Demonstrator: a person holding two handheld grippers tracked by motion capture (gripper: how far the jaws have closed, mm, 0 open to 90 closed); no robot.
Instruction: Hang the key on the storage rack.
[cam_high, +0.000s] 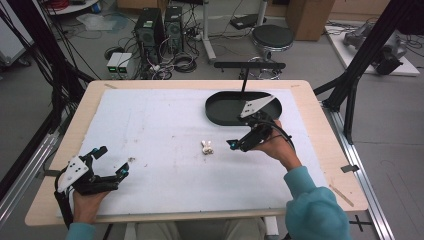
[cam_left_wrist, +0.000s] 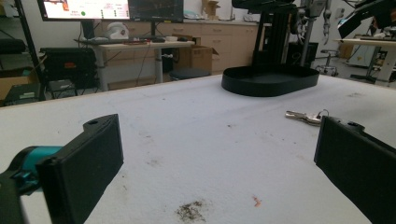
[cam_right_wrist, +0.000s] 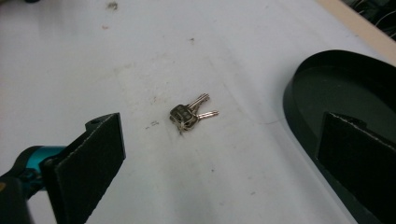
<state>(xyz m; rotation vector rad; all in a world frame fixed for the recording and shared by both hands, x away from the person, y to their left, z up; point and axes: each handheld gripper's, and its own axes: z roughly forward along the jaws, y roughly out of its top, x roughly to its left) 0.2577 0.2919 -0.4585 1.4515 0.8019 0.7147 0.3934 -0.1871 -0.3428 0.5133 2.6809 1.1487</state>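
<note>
My right gripper (cam_high: 239, 143): jaws spread, empty, near keys (cam_high: 207, 147) at frame centre. My left gripper (cam_high: 111, 161): spread, empty, lower left.

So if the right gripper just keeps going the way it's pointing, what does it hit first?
Most likely the keys: the right gripper, jaws open, points down at them on the white table cover. The black tray sits off to one side. Depth is hard to judge.
</note>
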